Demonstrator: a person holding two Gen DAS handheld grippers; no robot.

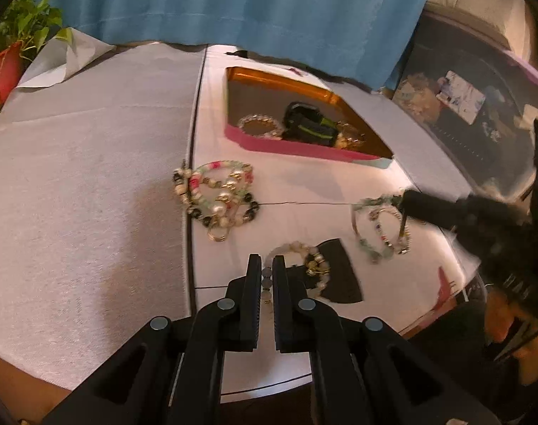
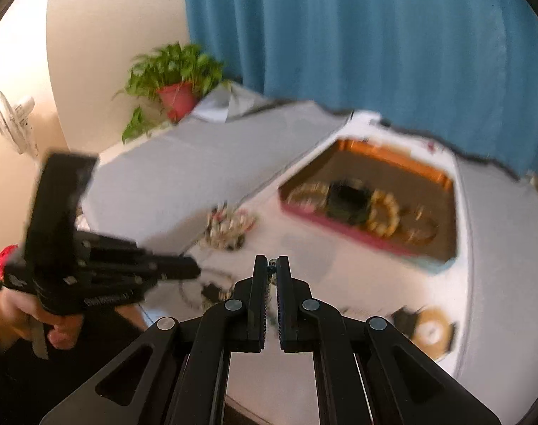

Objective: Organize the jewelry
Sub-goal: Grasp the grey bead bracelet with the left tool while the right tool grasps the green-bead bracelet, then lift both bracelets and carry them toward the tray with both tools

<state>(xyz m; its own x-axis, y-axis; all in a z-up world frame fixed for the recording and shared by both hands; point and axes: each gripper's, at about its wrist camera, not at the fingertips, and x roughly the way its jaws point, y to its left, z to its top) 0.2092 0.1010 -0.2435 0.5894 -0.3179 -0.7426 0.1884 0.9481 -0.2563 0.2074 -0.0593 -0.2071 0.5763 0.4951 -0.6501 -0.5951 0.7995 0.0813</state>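
My left gripper is shut on a pale beaded bracelet. The bracelet lies on the white table cover, partly over a dark patch. From the right, my right gripper holds two thin bracelets, one of green beads and one with coloured beads. They hang a little above the table. In the right wrist view, small beads show between the shut tips of the right gripper, and the left gripper is at the left. A pile of mixed bracelets lies mid-table. A pink-rimmed tray behind it holds more bracelets.
A black case with a green stripe sits in the tray. A potted plant stands at the table's far left corner. A blue curtain hangs behind. A gold, round item lies near the right edge. A person's hand grips the left tool.
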